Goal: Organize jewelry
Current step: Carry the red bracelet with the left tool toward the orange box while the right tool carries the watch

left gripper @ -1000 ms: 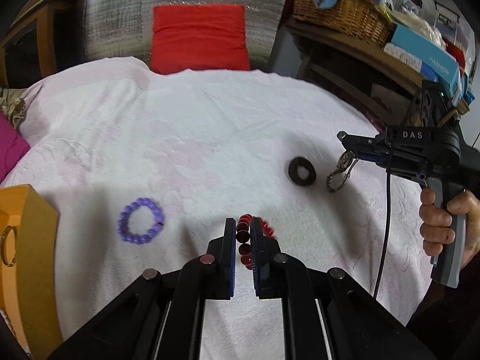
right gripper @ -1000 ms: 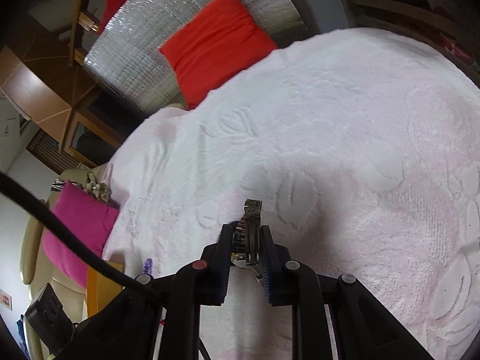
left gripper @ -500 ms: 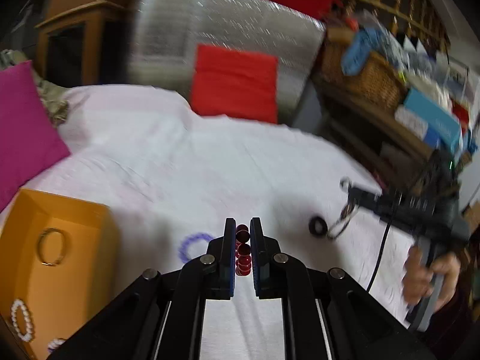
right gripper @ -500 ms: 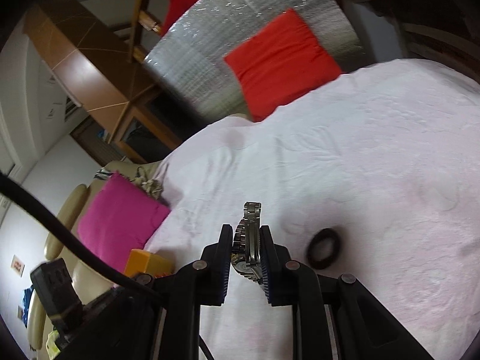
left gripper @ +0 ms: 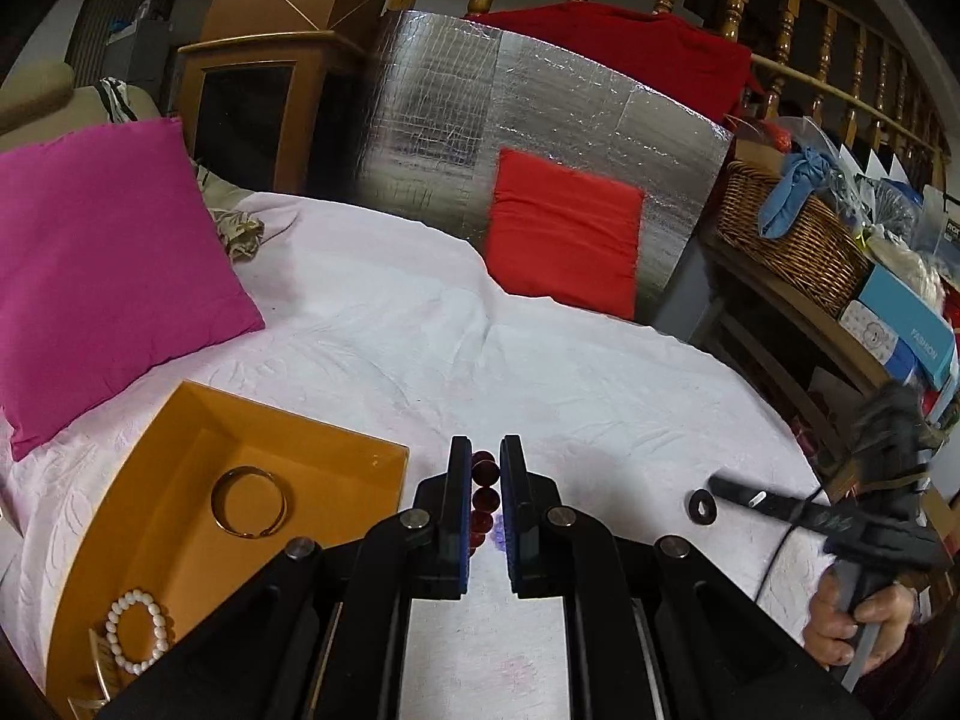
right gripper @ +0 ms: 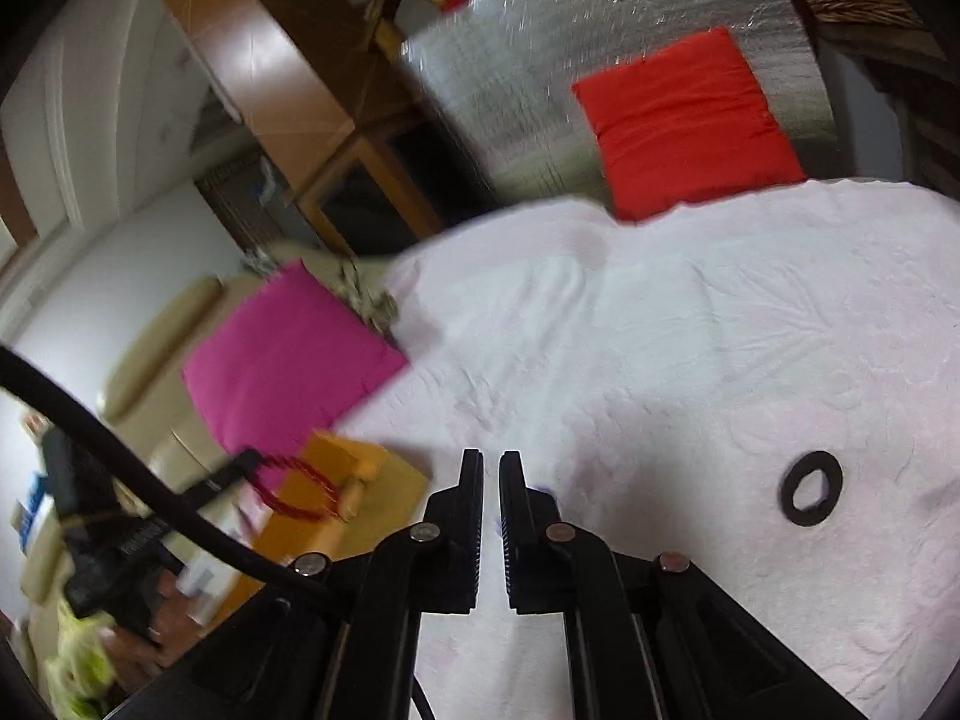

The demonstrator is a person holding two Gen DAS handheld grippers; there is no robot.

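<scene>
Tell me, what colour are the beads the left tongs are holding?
Dark red beads, clearest in the left wrist view, between the left tongs.

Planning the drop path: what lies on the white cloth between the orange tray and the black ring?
In the left wrist view, between the orange tray and black ring, only a purple bead bracelet, half hidden by the left gripper clamping dark red beads.

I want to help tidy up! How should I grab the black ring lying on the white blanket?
I'd pinch the black ring by one side of its band, coming straight down from above: one finger in the hole, one outside. It lies flat on the white blanket, so a sideways grab finds little edge.
</scene>
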